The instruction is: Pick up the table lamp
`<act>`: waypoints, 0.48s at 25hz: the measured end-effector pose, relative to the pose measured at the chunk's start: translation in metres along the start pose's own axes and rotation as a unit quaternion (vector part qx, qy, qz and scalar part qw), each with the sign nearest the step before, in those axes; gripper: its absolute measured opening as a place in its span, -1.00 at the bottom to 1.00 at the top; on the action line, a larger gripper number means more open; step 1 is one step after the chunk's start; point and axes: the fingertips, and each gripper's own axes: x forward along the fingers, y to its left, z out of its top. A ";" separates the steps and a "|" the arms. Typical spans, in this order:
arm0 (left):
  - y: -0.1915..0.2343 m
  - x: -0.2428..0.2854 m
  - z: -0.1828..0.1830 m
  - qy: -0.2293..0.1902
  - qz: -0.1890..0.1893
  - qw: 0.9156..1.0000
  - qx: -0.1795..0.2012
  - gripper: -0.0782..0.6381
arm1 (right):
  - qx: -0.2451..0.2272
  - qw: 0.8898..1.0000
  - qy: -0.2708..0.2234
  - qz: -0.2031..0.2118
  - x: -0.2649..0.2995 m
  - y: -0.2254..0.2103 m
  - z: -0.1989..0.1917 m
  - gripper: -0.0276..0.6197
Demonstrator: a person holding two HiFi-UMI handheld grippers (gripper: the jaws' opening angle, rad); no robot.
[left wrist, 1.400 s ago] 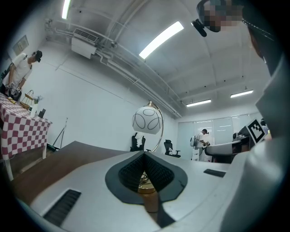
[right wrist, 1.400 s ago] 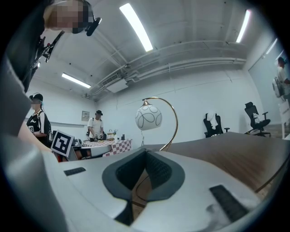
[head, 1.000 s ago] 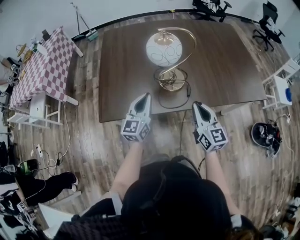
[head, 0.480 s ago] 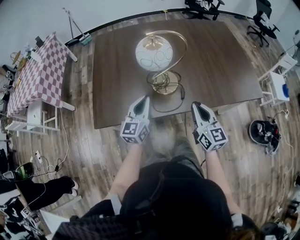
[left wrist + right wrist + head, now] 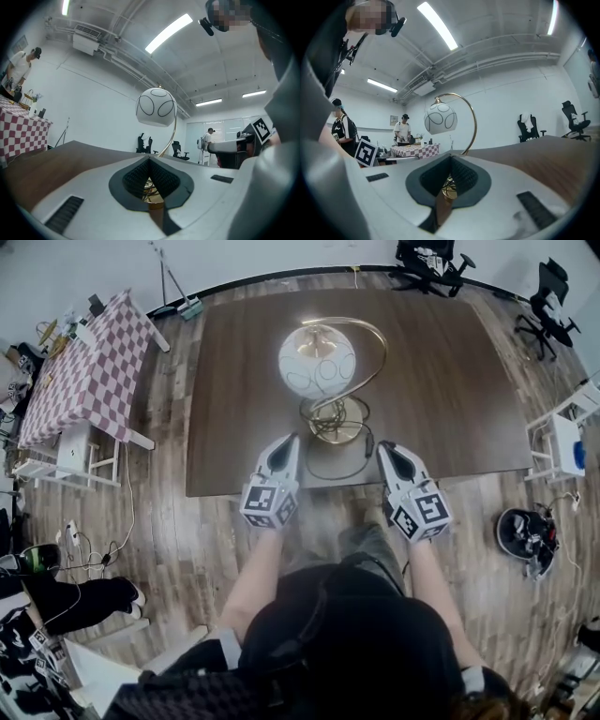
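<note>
Approach stage; no grasp made. Locate lamp [image 5: 323, 371] upright on table [image 5: 441, 371], near its front edge, just ahead of left gripper [image 5: 289, 442] and right gripper [image 5: 387, 450]. Both sets of jaws pressed together, empty. Next: spread jaws, advance to base [image 5: 336, 420], clamp, lift.

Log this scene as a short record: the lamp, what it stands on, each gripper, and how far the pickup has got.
Lamp: table lamp, white globe on a curved gold stem, upright
Support: dark wooden table
Left: left gripper, jaws together, empty, short of the lamp
Right: right gripper, jaws together, empty, short of the lamp
Nearby: checked table off to the left
Pickup: not yet begun
</note>
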 end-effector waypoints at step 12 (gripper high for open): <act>-0.001 0.033 -0.003 -0.019 0.048 0.999 -0.005 -0.76 | -0.056 0.995 0.020 0.074 0.032 -0.022 0.014 -0.81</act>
